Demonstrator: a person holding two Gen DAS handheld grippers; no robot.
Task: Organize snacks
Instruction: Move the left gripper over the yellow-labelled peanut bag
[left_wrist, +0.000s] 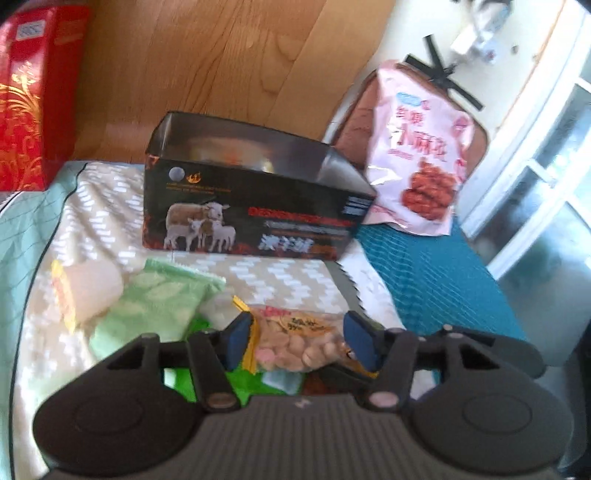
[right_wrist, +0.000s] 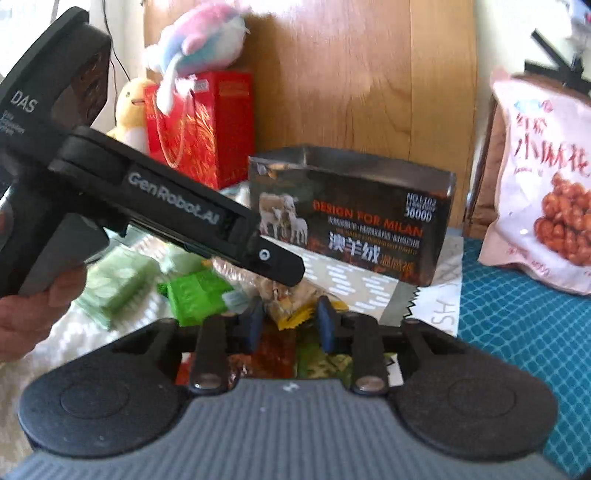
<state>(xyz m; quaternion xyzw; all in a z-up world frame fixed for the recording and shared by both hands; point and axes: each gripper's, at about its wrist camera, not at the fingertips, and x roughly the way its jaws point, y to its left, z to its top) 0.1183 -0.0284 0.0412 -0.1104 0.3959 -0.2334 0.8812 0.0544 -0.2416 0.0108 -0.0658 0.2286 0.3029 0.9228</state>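
Wooden headboard (left_wrist: 221, 66) across the back, patterned bedspread (left_wrist: 92, 206) in front of it, teal cover (left_wrist: 436, 273) to the right. On the bedspread stands the open black box (left_wrist: 258, 210) with sheep printed on its side — upright, top open. Right of it a big pink snack bag (left_wrist: 421, 155) leans upright, its base on the teal cover. Far left, a red gift bag (right_wrist: 199, 129) with a plush fish (right_wrist: 199, 37) on top and a yellow plush chick (right_wrist: 131, 107) beside it.

Near side of the box, the small snacks lie in a heap: pale green packet (left_wrist: 155, 306), bright green packet (right_wrist: 195, 291), clear bag of round biscuits (left_wrist: 295, 343).

Left gripper (left_wrist: 299, 341) — blue pads apart, the biscuit bag between them, not visibly squeezed. Right gripper (right_wrist: 290, 323) — pads narrowly apart over the heap, a yellow-edged wrapper (right_wrist: 295, 317) between them; pad contact I cannot tell.
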